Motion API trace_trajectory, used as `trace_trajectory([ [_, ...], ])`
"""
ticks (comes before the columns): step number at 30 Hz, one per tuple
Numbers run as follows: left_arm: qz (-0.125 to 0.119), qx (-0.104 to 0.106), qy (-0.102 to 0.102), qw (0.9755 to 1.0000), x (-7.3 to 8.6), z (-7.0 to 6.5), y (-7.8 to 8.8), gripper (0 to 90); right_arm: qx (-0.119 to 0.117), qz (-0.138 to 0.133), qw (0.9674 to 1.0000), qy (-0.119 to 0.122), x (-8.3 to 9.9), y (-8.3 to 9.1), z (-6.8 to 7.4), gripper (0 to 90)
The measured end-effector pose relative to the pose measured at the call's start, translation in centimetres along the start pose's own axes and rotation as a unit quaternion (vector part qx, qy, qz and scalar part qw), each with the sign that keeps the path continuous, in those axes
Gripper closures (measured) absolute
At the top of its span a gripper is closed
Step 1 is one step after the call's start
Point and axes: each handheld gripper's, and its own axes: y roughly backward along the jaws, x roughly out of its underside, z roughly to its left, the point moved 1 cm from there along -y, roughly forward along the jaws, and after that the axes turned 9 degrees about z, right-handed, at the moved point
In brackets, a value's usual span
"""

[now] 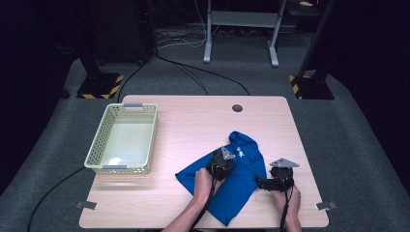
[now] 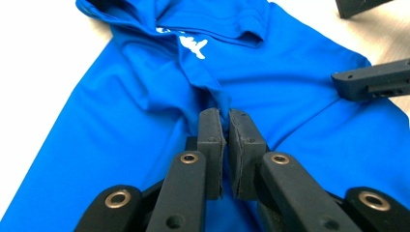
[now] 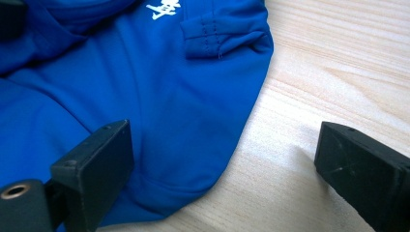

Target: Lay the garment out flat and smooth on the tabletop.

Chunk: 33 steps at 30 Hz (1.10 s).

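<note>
Lying: the blue shirt [image 1: 240, 180] is spreading across the table's [image 1: 193, 121] near right part, reaching its near edge.
Left gripper [image 2: 226, 145]: is pinching a raised fold of the shirt's middle, jaws closed on the cloth.
Right gripper [image 3: 227, 159]: is standing wide apart, straddling the shirt's right edge, one jaw over cloth, one over wood.
Basket [image 1: 96, 153]: is sitting by the table's left edge, well apart.
</note>
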Motion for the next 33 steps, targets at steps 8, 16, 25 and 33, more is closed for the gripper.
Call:
trace_trajectory([
  [8,-0.009,-0.013,0.017,0.9997,-0.2,2.2,0.9,84.8,0.0,0.0,1.0,0.0,0.0,0.0,0.0,5.8],
  [16,-0.011,-0.028,0.028,0.9992,-0.2,4.0,1.7,84.9,0.0,0.0,1.0,0.0,0.0,0.0,0.0,5.7],
  [25,-0.026,-0.044,0.06,0.9969,-1.2,6.9,2.9,84.9,0.0,0.0,1.0,0.0,0.0,0.0,0.0,5.7],
  [33,-0.011,-0.057,0.075,0.9955,-2.1,9.3,3.2,85.0,0.0,0.0,1.0,0.0,0.0,0.0,0.0,5.7],
])
